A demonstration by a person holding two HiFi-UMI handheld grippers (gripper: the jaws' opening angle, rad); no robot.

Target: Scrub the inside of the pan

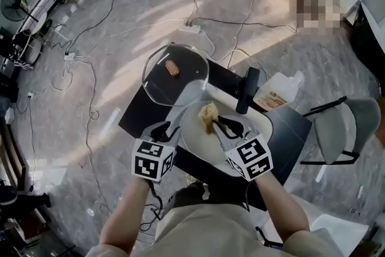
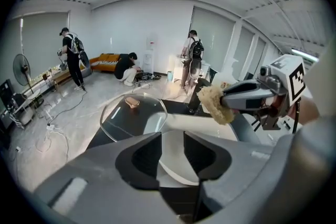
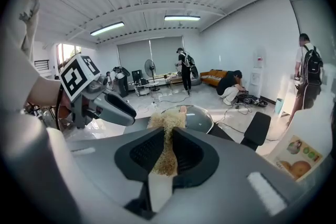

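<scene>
Our left gripper (image 2: 172,150) has its jaws standing wide apart with nothing between the pads. Through the gap we see the white inside of the pan (image 2: 207,126). In the head view this gripper is at the pan's near left edge, and we cannot tell whether it touches the rim.

Our right gripper (image 3: 167,148) is clamped on a tan, fibrous scrubber (image 3: 167,122), which fills the gap between the pads and sticks out past the tips. It comes in from the near right, and the scrubber is over the left part of the pan's inside. We cannot tell whether it touches the pan.

The pan sits on a dark table (image 1: 141,114) in front of us, taking up the middle of it. Its black handle (image 1: 248,90) points away to the far right.

A glass lid (image 1: 161,92) with a brown knob (image 1: 172,68) lies on the far left of the table, its near edge meeting the pan's far left rim. A clear bottle (image 1: 278,93) with an orange label lies just right of the handle.

A grey chair (image 1: 349,120) stands right of the table. Cables (image 1: 90,78) trail over the grey floor on the left and far side. In the gripper views, people are well off at the far wall.
</scene>
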